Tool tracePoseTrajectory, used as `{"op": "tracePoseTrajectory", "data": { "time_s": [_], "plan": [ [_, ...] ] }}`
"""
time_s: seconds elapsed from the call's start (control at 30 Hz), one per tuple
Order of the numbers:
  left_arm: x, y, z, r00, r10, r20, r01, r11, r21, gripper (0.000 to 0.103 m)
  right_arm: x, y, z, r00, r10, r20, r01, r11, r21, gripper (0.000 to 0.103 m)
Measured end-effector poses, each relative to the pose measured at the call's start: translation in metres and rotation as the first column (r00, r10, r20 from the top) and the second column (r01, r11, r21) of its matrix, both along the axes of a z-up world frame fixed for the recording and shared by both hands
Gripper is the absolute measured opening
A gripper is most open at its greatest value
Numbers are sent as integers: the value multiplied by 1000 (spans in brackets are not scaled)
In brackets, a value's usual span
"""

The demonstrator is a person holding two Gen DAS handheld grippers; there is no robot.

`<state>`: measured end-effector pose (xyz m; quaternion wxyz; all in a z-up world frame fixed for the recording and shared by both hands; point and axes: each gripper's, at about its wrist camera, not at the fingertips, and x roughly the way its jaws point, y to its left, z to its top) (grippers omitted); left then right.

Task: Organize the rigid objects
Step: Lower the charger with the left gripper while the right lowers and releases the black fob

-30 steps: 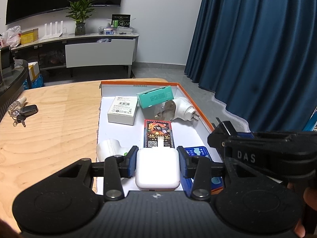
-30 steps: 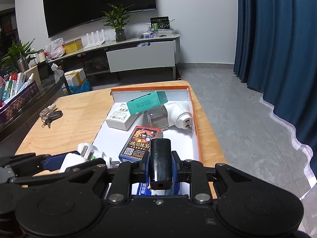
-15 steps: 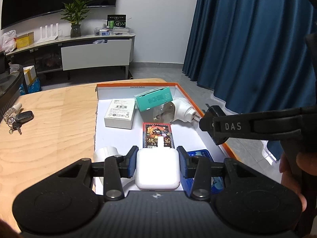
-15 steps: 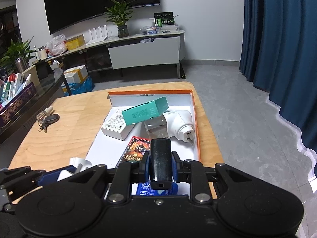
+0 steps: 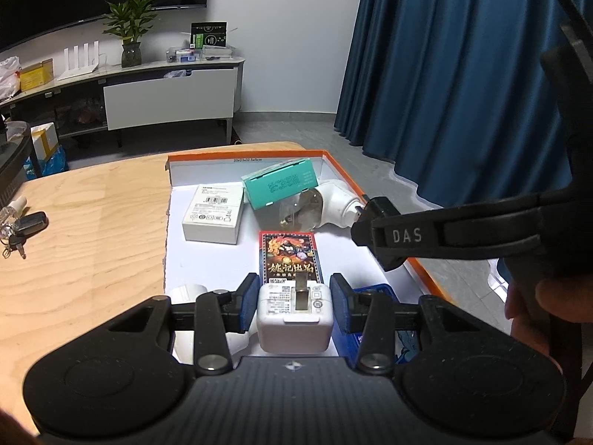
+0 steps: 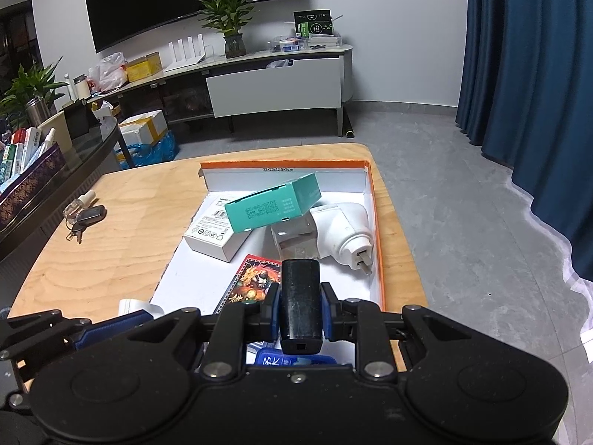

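Both sets of fingers are clamped: left gripper point(image 5: 294, 306) on a white charger cube point(image 5: 294, 319), right gripper point(image 6: 299, 309) on a black adapter point(image 6: 299, 306). I've got both above the near end of the orange-rimmed box point(image 6: 376, 222). Already inside: teal carton point(image 6: 272, 202), white box point(image 6: 215, 228), card deck point(image 5: 291, 256), white plug point(image 6: 344, 231). I'd say left to do: place these two; keys point(image 6: 83, 218) are out on the table point(image 6: 122, 230).

table point(image 6: 122, 222): pale grained wood | white charger point(image 5: 294, 324): smooth glossy plastic | black adapter point(image 6: 299, 307): matt plastic
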<state>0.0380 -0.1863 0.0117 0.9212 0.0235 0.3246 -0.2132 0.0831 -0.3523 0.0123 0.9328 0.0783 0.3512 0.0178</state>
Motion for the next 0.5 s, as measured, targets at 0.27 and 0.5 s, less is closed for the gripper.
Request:
{"op": "tracePoseTrajectory", "data": {
  "time_s": [0.27,0.5],
  "plan": [
    [5,-6,3,1000,-12,10,12,1000,-1,42,8,0,-1,1000,3,-12,-3,1000,-5,27],
    [7,-8,1,1000,-16,4,16,1000,0,42,11,0,-1,1000,7,-13,-7,1000,-7,27]
  ]
}}
